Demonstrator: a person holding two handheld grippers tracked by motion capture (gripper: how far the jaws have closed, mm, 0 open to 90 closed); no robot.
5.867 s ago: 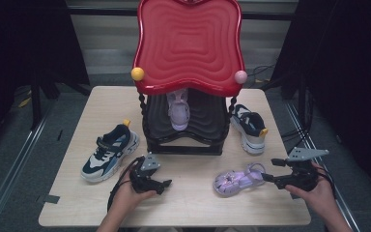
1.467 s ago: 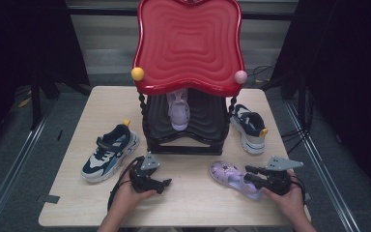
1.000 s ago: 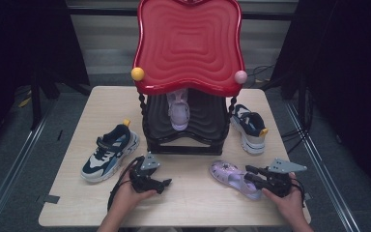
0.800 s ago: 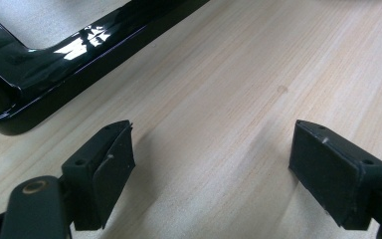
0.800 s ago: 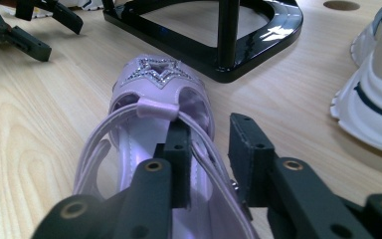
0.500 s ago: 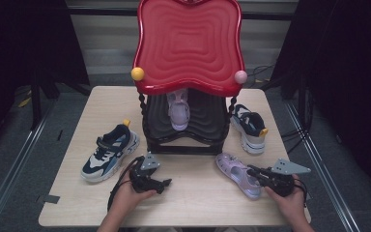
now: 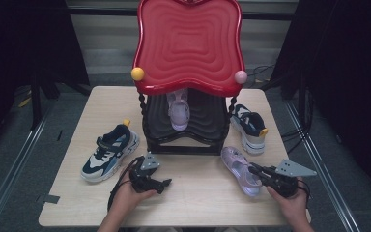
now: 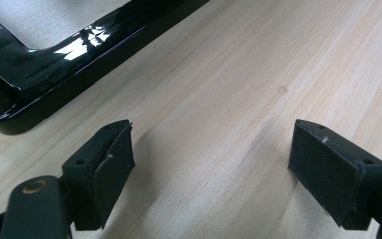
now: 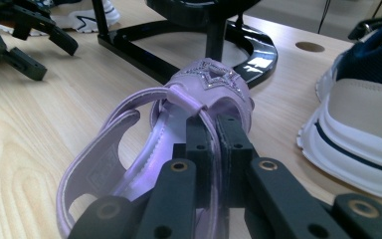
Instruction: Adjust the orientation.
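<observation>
A lilac sandal (image 7: 239,167) lies on the table in front of the rack's right foot, toe toward the rack. My right gripper (image 7: 257,172) is shut on its thin strap; in the right gripper view the two jaws (image 9: 214,127) pinch the strap behind the star-trimmed band of the sandal (image 9: 206,82). Its twin sandal (image 7: 178,109) rests on the lower shelf of the black rack with a red top (image 7: 189,43). My left gripper (image 7: 165,183) rests low over the table left of centre, open, with bare wood between its pads (image 8: 107,169).
One navy-and-white sneaker (image 7: 109,152) sits left of the rack, another (image 7: 249,126) to its right, close to the held sandal. The rack's glossy black base (image 8: 54,55) lies just ahead of the left gripper. The wooden table (image 7: 200,203) has dark floor around it.
The right gripper has closed on the sandal's strap and swung the sandal round, so its toe points at the rack and it lies a little farther from the front edge. The left gripper kept still.
</observation>
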